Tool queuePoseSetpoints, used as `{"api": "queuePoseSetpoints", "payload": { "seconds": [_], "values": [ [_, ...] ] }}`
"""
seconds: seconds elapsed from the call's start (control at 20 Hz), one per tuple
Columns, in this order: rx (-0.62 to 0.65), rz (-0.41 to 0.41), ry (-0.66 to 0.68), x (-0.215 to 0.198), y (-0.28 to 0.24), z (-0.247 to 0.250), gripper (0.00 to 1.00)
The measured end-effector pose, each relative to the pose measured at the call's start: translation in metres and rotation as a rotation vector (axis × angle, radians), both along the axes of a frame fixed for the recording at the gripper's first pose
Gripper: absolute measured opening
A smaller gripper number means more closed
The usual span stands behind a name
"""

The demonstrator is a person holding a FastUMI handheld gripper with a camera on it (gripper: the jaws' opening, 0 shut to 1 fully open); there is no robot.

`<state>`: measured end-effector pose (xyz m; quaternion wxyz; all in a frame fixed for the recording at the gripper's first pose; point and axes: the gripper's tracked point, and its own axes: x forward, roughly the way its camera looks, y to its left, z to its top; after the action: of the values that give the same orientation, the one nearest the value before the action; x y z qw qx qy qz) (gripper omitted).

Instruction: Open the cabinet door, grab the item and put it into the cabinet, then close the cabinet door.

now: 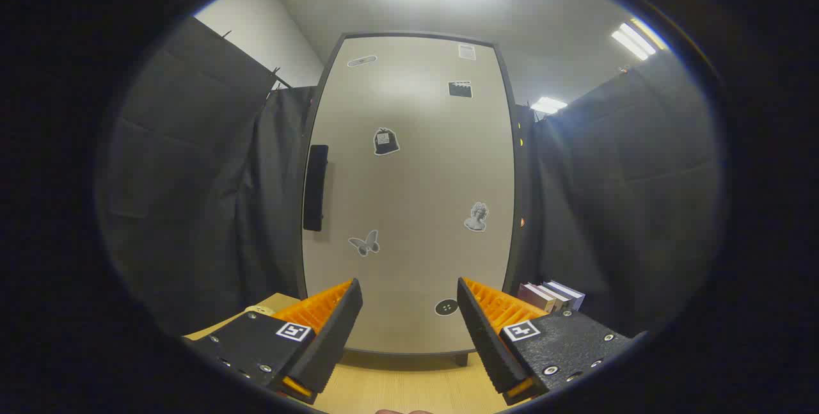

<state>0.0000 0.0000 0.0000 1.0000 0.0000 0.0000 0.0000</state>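
**Tongs spread before a closed cabinet door**

Tongs [409, 331] released, both fingers wide apart with nothing between them, held low over the pale wooden desk [397, 388] and aimed level at the cabinet. Just beyond the fingertips: the tall beige cabinet door [409, 196] with dark frame and small stickers, fully closed, standing on the desk. On its left edge, well above and left of the left finger, the black vertical bar handle [315, 187]. Beside the cabinet's right foot, a row of upright books [551, 295], probably the item to store, though not certain.

Opening step judged to be in hand, not yet begun. Next move: lift up and leftward, bracket the handle with both fingers, clench, then pull outward along the door's swing; hinges probably on the right. Risk of slipping off the narrow bar if approached askew.
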Motion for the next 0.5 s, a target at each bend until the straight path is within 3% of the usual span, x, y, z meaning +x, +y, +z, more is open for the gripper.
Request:
{"api": "queuePoseSetpoints", "payload": {
  "seconds": [0.5],
  "values": [
    [0.015, 0.013, 0.009, 0.0099, 0.0019, -0.0016, 0.92]
  ]
}}
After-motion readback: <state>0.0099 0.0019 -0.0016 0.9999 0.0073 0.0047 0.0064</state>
